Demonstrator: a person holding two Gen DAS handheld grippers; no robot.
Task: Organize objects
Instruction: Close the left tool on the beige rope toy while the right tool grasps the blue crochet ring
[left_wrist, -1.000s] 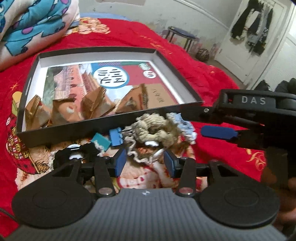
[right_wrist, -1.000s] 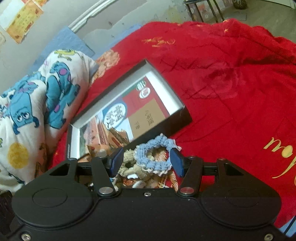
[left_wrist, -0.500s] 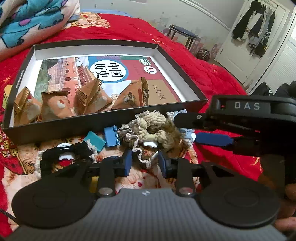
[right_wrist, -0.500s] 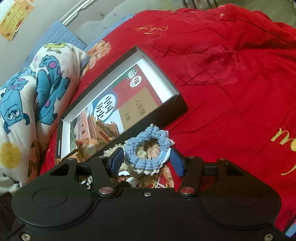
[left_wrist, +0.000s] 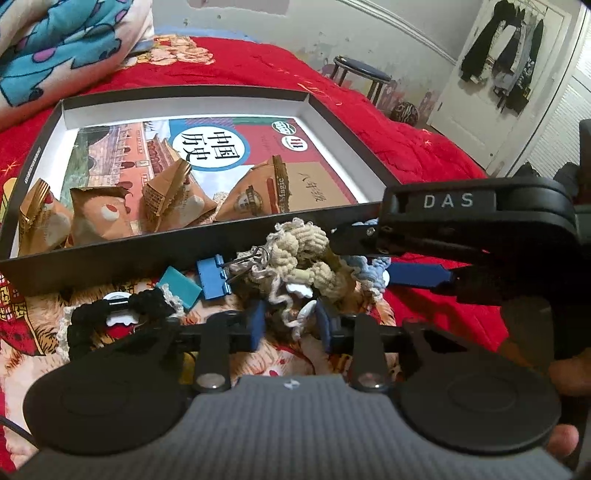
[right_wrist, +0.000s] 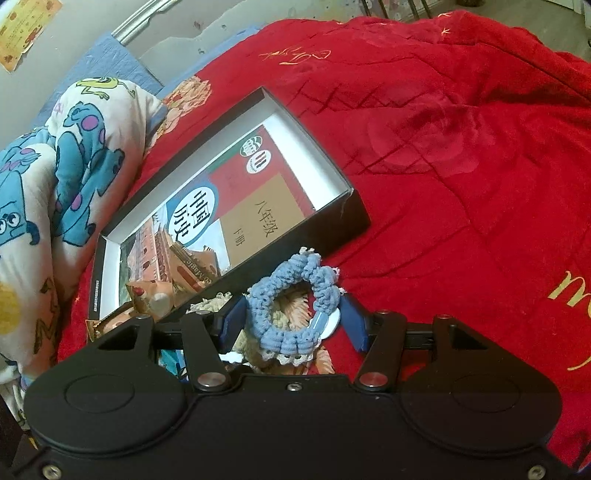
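Underneath, a red quilt (right_wrist: 461, 155) covers the bed; left jaws pinch cream scrunchie (left_wrist: 306, 254), right jaws wide around blue scrunchie (right_wrist: 291, 295).

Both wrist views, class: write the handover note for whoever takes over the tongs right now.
Left tongs: closing around the beige scrunchie, grip not confirmed.
Right tongs: open either side of the blue scrunchie.
Both scrunchies lie on the red bedspread by the box's near wall.
Done: four snack packets sit in the box.
Left: both scrunchies, black scrunchie, blue binder clip.
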